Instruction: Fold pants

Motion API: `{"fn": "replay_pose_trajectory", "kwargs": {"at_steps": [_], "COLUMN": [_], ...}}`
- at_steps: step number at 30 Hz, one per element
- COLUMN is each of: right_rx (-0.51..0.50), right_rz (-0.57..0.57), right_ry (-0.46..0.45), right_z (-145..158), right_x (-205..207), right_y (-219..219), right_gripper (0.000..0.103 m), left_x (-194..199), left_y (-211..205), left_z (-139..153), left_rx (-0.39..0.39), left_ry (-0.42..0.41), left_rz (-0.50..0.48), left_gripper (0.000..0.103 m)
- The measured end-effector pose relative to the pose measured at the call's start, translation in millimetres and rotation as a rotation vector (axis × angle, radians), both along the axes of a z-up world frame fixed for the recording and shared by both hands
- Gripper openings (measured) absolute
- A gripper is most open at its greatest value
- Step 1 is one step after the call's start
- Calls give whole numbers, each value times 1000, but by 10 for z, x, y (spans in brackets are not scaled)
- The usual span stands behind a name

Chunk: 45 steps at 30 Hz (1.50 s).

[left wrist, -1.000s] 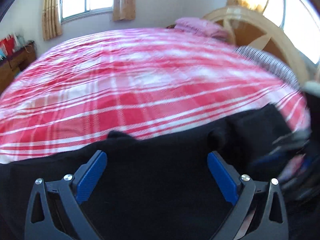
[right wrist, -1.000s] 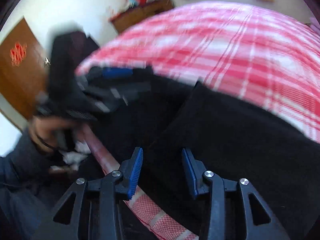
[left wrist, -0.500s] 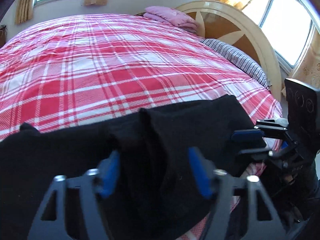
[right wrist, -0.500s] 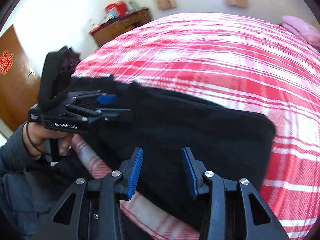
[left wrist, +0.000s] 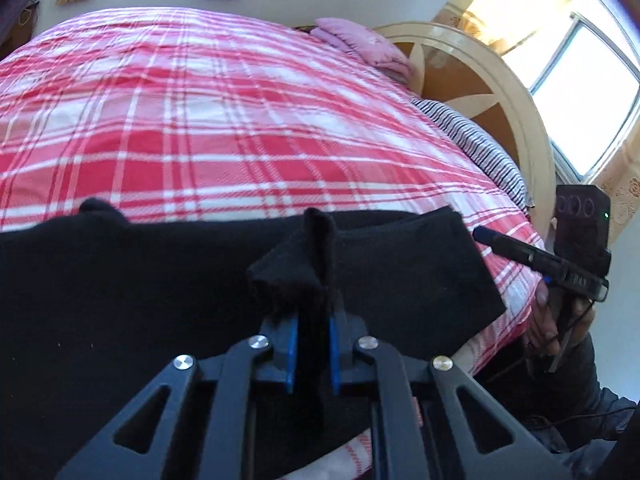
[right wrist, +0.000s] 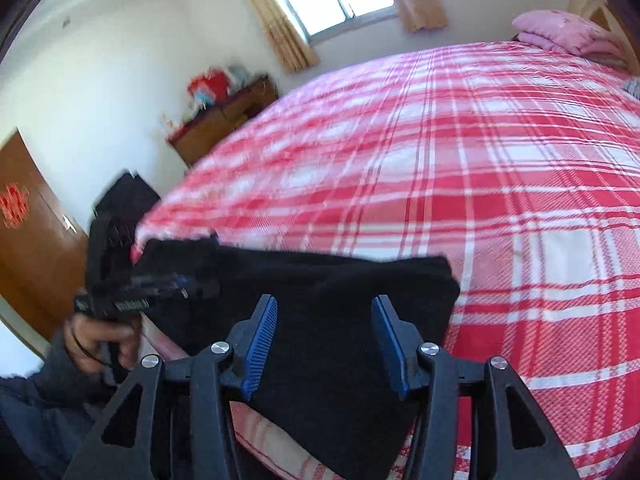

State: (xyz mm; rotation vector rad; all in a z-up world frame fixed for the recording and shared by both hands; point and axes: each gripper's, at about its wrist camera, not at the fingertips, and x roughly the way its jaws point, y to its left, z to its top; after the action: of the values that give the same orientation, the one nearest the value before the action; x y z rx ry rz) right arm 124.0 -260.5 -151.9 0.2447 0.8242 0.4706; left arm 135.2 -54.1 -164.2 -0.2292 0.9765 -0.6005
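left gripper (left wrist: 313,354): clenched on a pinched-up ridge of the pants (left wrist: 160,280), blue pads close together with black cloth standing between them.
right gripper (right wrist: 324,344): released, jaws spread wide, hovering just above the pants' end; nothing between the pads.
pants, place: directly under and ahead of both grippers, along the near edge of the bed (left wrist: 240,120), partly draped over that edge.
pants, look: plain black, matte, knit-like; appear doubled over, one squared end by the right gripper, small bumps along the far hem.
handling (judged): soft, limp, light; will sag and slide, so take a corner or hem edge through all layers, not the middle.
beyond: red-and-white plaid cover, pink pillow (left wrist: 360,44), curved headboard (left wrist: 500,92).
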Motion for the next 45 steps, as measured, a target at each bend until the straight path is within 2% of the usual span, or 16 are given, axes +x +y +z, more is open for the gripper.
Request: {"fn": "replay_pose_trajectory", "kwargs": {"at_steps": [3,6,10,13,16,21,23,25,29,30,31,34,37,40,42,45], "right_rx": [-109,-93,-46,-81,-144,-84,-120,-115,-45,-28,-24,-137,-206,-162,-147,-122], "right_rz": [-13,-8,15,46,35,25,-6,-25,-33,-35,-31,-18,-8,40,39,20], "right_ry": [50,58,-4,-13,3,-86,-55,-3,-35,-52,-48,79,20,-51,-110,-158], "right_z": [-190,-262,-80,-93,-206,-27,-91,-237,-126,-76,-58,-267,-218,-115,-48,15], "right_x": [58,69,-29,-62,-48,-137,-80,2,28,48,90,319,228,78,-18,-86], "right_y": [91,43,59,154,205,160,152,106,31,29,45,223,378,416,422,390], "right_gripper": [52,52,54,60,61,62,73,73,73,73,73,73,73,73,73,73], "left_x": [0,-19,-36,-46,-50,-46,-19,11,4,-3,-16,-75,-135,-206,-257,-328], "left_y": [36,77,116,110,126,200,226,232,222,232,254,423,723,1238,1631,2144], "left_z": [-47,-59,-15,24,62,161,136,65,64,86,118,220,319,441,496,462], "left_rx": [-10,-5,7,20,20,26,38,43,75,84,96,159,213,301,369,459], "left_ry": [14,10,-14,-33,-45,-71,-62,-38,-40,-49,-62,-106,-131,-176,-203,-209], "left_rz": [9,15,15,14,22,45,51,51,39,36,33,61,107,222,321,451], "left_gripper": [14,16,15,15,15,11,11,11,12,16,24,47,50,56,58,68]}}
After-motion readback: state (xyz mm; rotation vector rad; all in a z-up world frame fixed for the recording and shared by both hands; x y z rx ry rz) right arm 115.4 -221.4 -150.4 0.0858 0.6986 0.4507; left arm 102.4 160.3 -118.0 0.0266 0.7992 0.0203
